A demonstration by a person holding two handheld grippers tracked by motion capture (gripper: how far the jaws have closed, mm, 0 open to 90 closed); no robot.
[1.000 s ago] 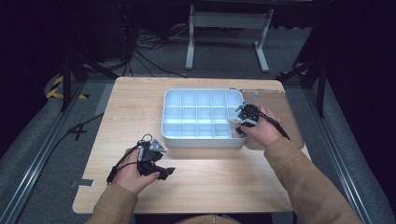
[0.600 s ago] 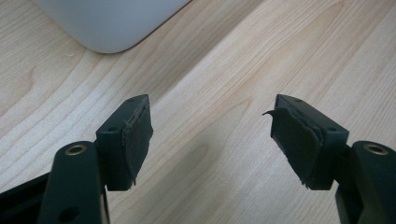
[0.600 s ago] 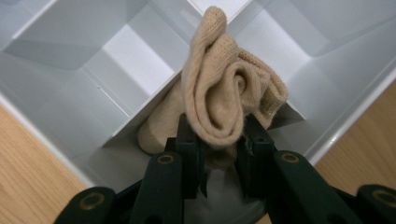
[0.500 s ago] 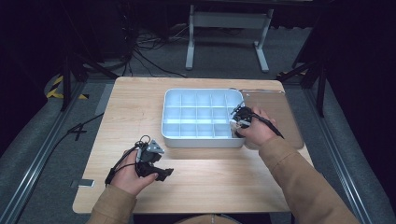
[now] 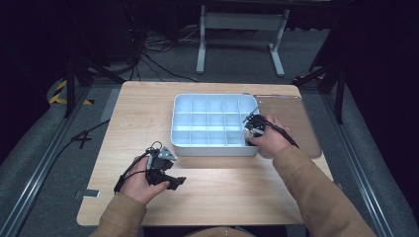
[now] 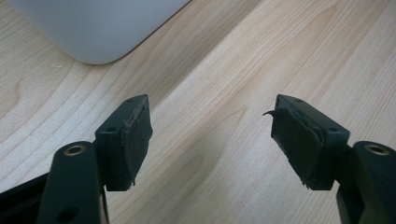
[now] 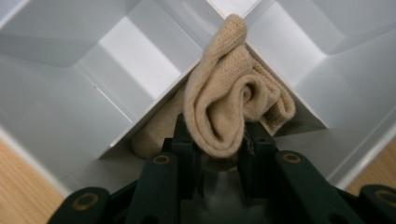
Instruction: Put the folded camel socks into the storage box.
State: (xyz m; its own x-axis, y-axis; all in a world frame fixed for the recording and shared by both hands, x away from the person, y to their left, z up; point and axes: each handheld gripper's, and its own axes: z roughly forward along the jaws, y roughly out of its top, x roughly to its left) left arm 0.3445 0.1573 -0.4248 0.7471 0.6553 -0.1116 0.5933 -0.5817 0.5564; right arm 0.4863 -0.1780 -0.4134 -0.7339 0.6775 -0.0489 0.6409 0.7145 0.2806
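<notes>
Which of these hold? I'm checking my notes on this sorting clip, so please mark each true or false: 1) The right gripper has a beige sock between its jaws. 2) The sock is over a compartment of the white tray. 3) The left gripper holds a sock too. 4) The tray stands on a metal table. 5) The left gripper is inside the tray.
1) True: the right gripper has the rolled beige sock between its jaws.
2) True: the sock sits in a corner compartment of the white tray.
3) False: the left gripper is open with nothing in it.
4) False: the table is light wood.
5) False: it rests on the table, beside the tray.
</notes>
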